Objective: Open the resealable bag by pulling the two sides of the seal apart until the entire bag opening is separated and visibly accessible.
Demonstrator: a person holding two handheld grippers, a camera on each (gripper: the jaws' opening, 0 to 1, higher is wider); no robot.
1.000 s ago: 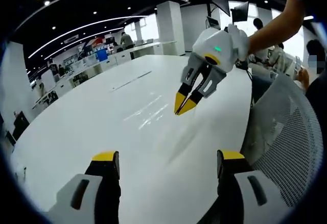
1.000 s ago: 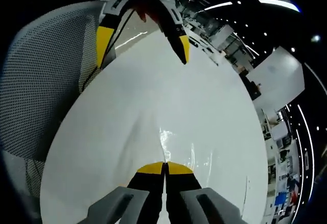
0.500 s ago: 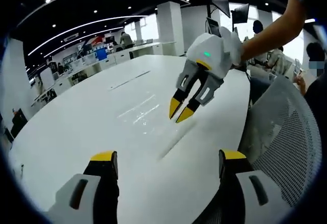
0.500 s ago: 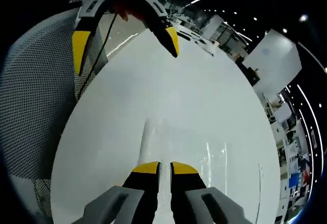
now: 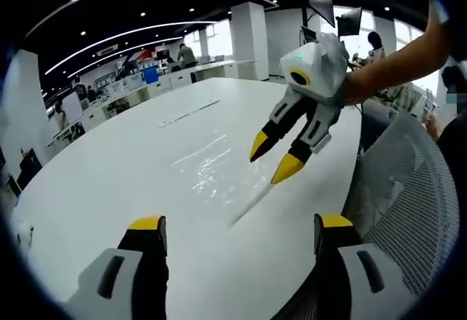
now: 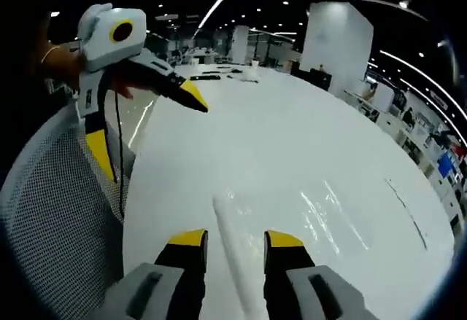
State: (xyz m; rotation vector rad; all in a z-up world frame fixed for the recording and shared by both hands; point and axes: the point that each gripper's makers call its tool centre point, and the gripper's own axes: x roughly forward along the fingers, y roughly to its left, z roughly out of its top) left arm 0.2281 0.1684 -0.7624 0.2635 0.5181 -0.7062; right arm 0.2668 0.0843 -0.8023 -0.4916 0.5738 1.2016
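On the white worktop in front of you the clear resealable bag lies flat, hard to make out except for its glare and one long straight edge; in the right gripper view that edge runs up between your jaws. Your right hand-held gripper hangs just above the bag with its jaws spread and nothing between them. Your left hand-held gripper is also spread wide and empty, low over the near edge of the worktop beside the mesh chair back. Neither has the seal, so you look to be at the approach, with the opening itself not begun. Next you will likely need to find which edge carries the seal, then pinch one side with each hand-held gripper.
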